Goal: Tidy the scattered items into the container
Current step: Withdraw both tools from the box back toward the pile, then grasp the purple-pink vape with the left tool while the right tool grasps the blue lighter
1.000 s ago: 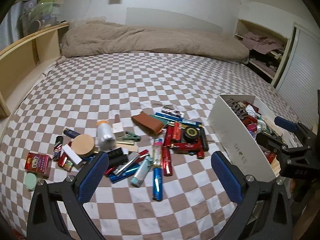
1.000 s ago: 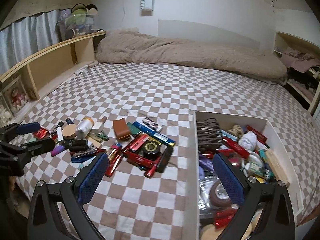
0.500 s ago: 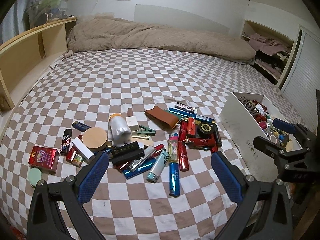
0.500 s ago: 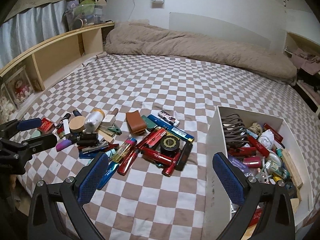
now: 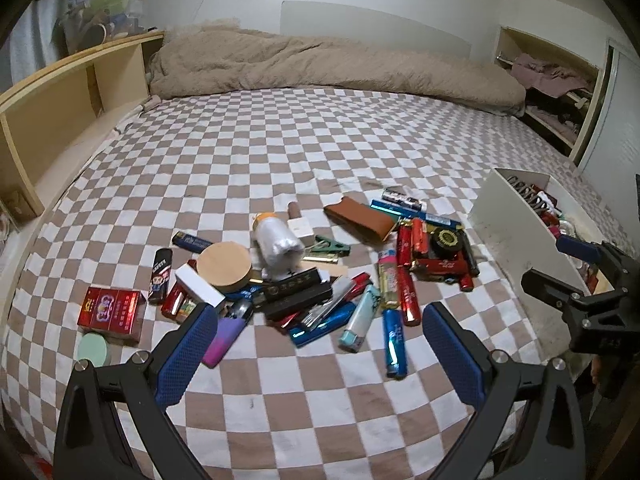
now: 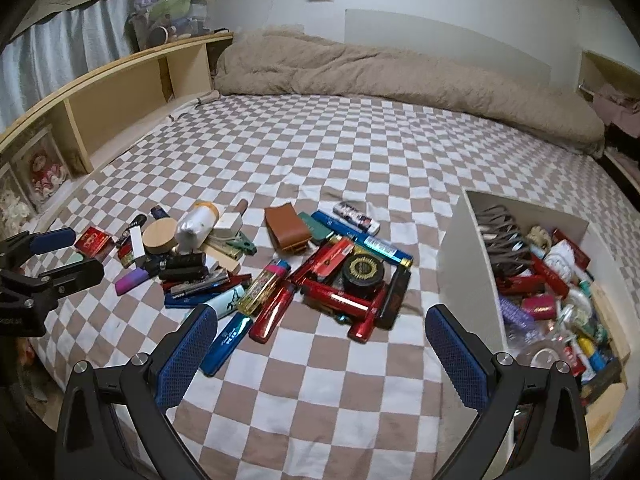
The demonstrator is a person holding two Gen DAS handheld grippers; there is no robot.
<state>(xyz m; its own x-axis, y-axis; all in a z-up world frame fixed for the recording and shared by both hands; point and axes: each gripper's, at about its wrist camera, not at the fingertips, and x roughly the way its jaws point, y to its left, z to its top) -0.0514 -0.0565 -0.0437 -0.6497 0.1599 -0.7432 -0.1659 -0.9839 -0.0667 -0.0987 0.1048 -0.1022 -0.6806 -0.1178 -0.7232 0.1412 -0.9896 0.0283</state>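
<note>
Fingers of the left gripper (image 5: 316,354) spread wide, blue pads bare, nothing between them; held above the near edge of the bed (image 5: 320,144), just short of the scattered pile. Right gripper (image 6: 320,354) likewise spread wide and empty, over checkered sheet between the pile and the container (image 6: 466,264).

Container: white open box on the bed's right side, already crowded with small items, a dark hair claw clip (image 6: 500,236) against its far left corner. Seen from the left wrist view it stands at the right edge (image 5: 504,216), with the right gripper in front of it.

Pile, left to right in the left wrist view:
- mint round lid (image 5: 94,350) and red cigarette pack (image 5: 111,312), nearest the left edge
- purple lighter (image 5: 224,338) partly behind the left pad
- round wooden lid (image 5: 225,266) resting on other items
- silver bottle with orange cap (image 5: 276,240) lying on its side
- brown leather pouch (image 5: 360,220) toward the far side
- black round tin with gold pattern (image 5: 446,240) on red packs
- blue lighter (image 5: 394,340) alone at the near edge, just beside a red lighter (image 5: 408,292)

Beige blanket (image 5: 320,64) bunched along the far side of the bed. Wooden shelf (image 5: 52,120) runs along the left.
</note>
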